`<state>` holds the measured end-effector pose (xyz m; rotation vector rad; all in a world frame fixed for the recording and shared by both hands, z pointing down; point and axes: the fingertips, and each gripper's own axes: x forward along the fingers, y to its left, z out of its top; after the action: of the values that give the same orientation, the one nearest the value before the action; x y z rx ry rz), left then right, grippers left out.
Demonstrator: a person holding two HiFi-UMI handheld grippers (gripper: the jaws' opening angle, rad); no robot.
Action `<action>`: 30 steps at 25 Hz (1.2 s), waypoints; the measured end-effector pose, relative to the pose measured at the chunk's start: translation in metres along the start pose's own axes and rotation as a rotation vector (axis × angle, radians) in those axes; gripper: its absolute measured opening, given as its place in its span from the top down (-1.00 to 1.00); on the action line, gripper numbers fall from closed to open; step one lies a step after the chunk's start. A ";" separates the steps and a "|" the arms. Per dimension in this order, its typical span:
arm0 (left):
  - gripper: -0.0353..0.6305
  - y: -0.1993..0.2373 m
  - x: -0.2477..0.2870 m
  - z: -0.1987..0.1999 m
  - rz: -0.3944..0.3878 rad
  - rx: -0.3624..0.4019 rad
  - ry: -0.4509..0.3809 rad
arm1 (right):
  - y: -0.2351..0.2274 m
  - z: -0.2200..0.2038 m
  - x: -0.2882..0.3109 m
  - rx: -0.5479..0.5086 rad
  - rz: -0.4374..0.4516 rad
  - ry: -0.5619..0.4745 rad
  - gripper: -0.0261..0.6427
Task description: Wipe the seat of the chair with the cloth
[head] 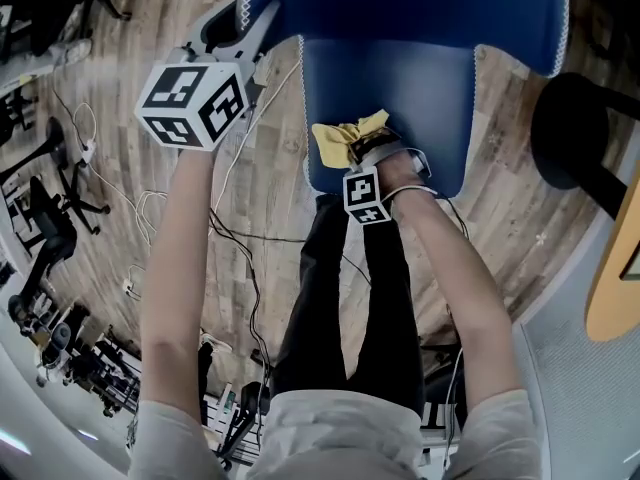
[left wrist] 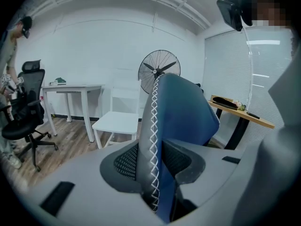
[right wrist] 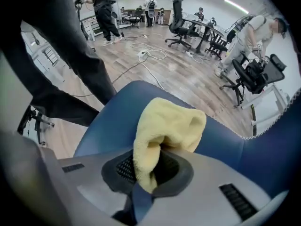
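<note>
The blue chair shows from above in the head view, its backrest [head: 400,3] at the top and its seat [head: 400,88] below it. My left gripper [head: 258,20] is shut on the backrest's left edge; in the left gripper view that white-stitched blue edge [left wrist: 181,112] runs straight between the jaws of the left gripper [left wrist: 153,161]. My right gripper [head: 362,148] points steeply down at the seat's front part and is shut on a yellow cloth [head: 345,133]. In the right gripper view the cloth [right wrist: 169,126] bulges out of the right gripper [right wrist: 148,168] over the seat [right wrist: 117,107].
My legs in black trousers [head: 350,298] stand at the seat's front edge. Cables [head: 240,238] trail over the wooden floor at the left. A black round stool [head: 575,128] and a wooden desk edge [head: 615,268] are at the right. A white chair [left wrist: 117,121] and a fan [left wrist: 160,67] stand behind the backrest.
</note>
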<state>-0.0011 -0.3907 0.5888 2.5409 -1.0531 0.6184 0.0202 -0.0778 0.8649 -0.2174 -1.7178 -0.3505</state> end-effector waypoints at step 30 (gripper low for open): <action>0.35 0.021 -0.037 -0.016 0.113 0.038 0.093 | 0.139 -0.127 -0.032 0.413 0.111 0.039 0.78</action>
<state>-0.0437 -0.3763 0.5863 2.4709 -1.1684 0.7860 0.1899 0.0094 0.8676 -0.0027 -1.6912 0.0842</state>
